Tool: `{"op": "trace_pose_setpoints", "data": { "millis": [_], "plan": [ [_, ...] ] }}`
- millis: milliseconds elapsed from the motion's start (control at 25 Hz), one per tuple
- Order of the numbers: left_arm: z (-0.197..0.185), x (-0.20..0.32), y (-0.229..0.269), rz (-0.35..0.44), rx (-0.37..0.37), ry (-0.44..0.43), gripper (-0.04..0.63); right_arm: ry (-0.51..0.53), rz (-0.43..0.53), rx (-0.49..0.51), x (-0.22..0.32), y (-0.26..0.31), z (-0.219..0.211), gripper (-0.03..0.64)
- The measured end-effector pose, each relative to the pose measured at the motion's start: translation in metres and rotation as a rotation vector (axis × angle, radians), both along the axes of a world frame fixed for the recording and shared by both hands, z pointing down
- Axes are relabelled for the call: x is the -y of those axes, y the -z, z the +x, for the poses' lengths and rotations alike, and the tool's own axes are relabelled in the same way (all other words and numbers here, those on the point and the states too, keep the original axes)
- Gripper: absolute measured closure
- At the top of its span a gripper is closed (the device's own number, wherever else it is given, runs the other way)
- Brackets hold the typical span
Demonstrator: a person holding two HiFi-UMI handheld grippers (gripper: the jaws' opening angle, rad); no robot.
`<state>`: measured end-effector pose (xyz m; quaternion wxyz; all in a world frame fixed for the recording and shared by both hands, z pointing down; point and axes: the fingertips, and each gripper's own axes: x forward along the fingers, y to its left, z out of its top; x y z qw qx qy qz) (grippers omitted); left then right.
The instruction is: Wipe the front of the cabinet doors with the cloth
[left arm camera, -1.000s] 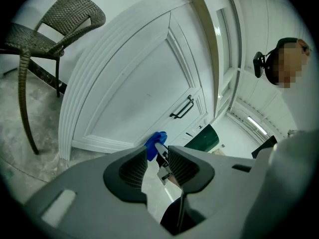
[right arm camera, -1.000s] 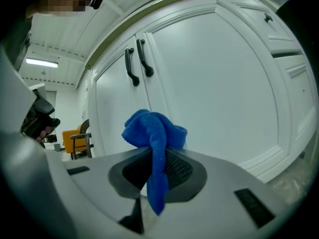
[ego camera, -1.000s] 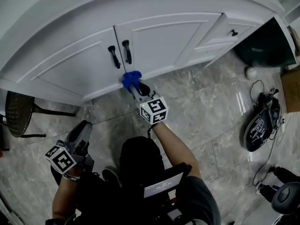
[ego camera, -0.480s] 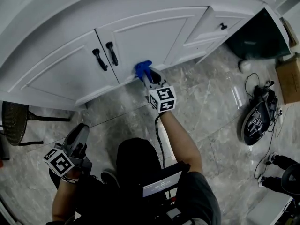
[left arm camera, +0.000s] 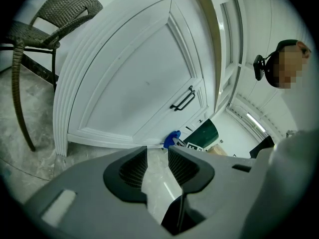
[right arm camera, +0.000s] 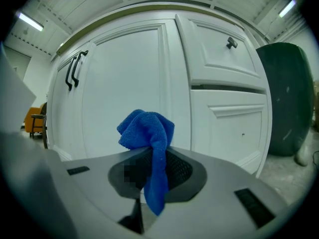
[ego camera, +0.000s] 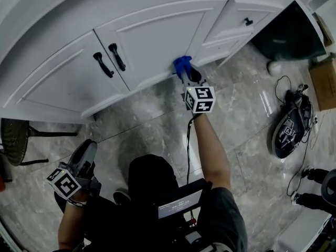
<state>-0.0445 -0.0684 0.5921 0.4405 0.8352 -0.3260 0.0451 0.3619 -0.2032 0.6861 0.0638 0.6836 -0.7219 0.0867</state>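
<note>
The right gripper (ego camera: pixel 187 73) is clamping the cloth (ego camera: pixel 181 64) between its jaws, which are standing almost together with only the blue fabric filling the gap. In the right gripper view the cloth (right arm camera: pixel 147 128) is bunching into a ball above the right gripper's (right arm camera: pixel 154 166) jaw tips, and one tail is hanging down between the pads. From the head view the person's arm is reaching forward and the cloth is sitting at the lower right corner of the right door (ego camera: pixel 157 38), just beside the drawers (ego camera: pixel 239 25) (whether the fabric is actually pressing on the panel, the views are not settling).

The left gripper (ego camera: pixel 88 150) is hanging low at the person's side over the floor (ego camera: pixel 147 119), well apart from the cabinet. Its jaws are standing a little apart, and in the left gripper view nothing is lying between the left gripper's (left arm camera: pixel 157 166) ribbed pads; only floor is showing through the narrow gap. That view is also looking across at the left door (left arm camera: pixel 134 88), with the cloth (left arm camera: pixel 172 138) small and far off at the cabinet's base.

Two black handles (ego camera: pixel 106 61) are sitting side by side where the doors are meeting. A wicker chair (ego camera: pixel 16 135) is standing to the left of the cabinet.
</note>
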Motion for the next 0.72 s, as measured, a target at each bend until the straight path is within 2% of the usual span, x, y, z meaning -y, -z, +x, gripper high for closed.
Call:
{"op": "trace_pose_setpoints", "data": {
  "millis": [200, 320, 480, 720],
  "plan": [
    [-0.008, -0.004, -0.003, -0.010, -0.002, 0.016, 0.463, -0.089, -0.001, 0.030, -0.011, 0.000, 0.029, 0.560],
    [-0.007, -0.007, -0.003, -0.016, -0.010, 0.013, 0.463, -0.108, 0.007, 0.078, -0.021, 0.004, 0.027, 0.560],
    [0.002, -0.008, 0.000, -0.012, -0.027, -0.007, 0.463, -0.012, 0.010, 0.110, -0.033, 0.006, -0.023, 0.560],
    [0.011, -0.008, 0.003, -0.003, -0.036, -0.028, 0.463, 0.219, -0.018, 0.142, -0.037, -0.010, -0.141, 0.560]
  ]
}}
